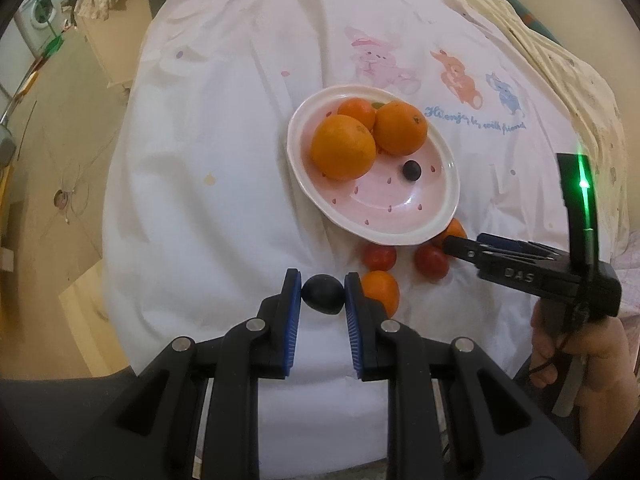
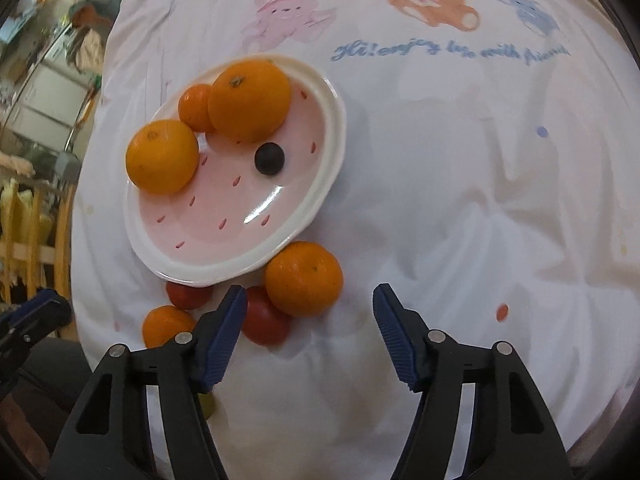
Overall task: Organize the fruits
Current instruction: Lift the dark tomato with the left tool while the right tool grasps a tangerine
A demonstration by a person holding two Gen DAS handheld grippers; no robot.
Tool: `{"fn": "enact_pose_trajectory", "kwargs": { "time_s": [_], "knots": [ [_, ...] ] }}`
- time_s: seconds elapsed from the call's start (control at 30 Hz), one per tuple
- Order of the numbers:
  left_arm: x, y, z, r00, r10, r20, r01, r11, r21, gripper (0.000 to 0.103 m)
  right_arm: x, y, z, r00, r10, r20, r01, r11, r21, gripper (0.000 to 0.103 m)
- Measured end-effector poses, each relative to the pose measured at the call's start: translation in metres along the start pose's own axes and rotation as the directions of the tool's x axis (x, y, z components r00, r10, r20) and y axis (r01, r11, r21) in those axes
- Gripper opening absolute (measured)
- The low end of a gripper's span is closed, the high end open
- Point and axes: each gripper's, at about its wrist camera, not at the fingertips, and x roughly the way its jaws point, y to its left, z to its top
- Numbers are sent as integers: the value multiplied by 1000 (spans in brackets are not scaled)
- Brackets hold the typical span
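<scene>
Oranges (image 2: 162,156): three plated (two beside)

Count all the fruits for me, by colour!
Orange: 5 (three on the plate, two on the cloth)
Red: 2, on the cloth
Dark: 2 (one on the plate, one in the left tool)
Total: 9

Oranges (image 1: 344,148) on pink plate (image 1: 400,216), tomatoes (image 1: 380,257) beside

I count five oranges (image 2: 249,101), three on my one pink plate (image 2: 224,216). Two tomatoes (image 2: 266,322) and two dark plums (image 2: 269,159) besides.
</scene>
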Motion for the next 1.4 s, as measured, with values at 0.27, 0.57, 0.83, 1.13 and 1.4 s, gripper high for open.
{"fn": "enact_pose_trajectory", "kwargs": {
  "time_s": [0.27, 0.57, 0.83, 1.13, 1.4],
  "knots": [
    [2, 0, 0, 1000, 0, -3, 0, 1000, -5, 18, 15, -1, 7, 999, 25, -37, -26, 999, -20, 46],
    [3, -1, -1, 1000, 14, 4, -14, 1000, -5, 18, -1, -2, 2, 1000, 16, 12, -16, 1000, -24, 44],
    [5, -3, -1, 999, 40, 30, -41, 999, 12, 18, -36, -30, -8, 993, 52, 104, -60, 995, 77, 44],
    [1, 2, 1, 994, 78, 82, -78, 997, 0, 18, -69, -45, -17, 979, 76, 187, -99, 988, 116, 44],
    [-3, 8, -1, 990, 101, 102, -100, 995, -14, 18, -102, -42, -17, 947, 123, 297, -159, 982, 102, 44]
  ]
}}
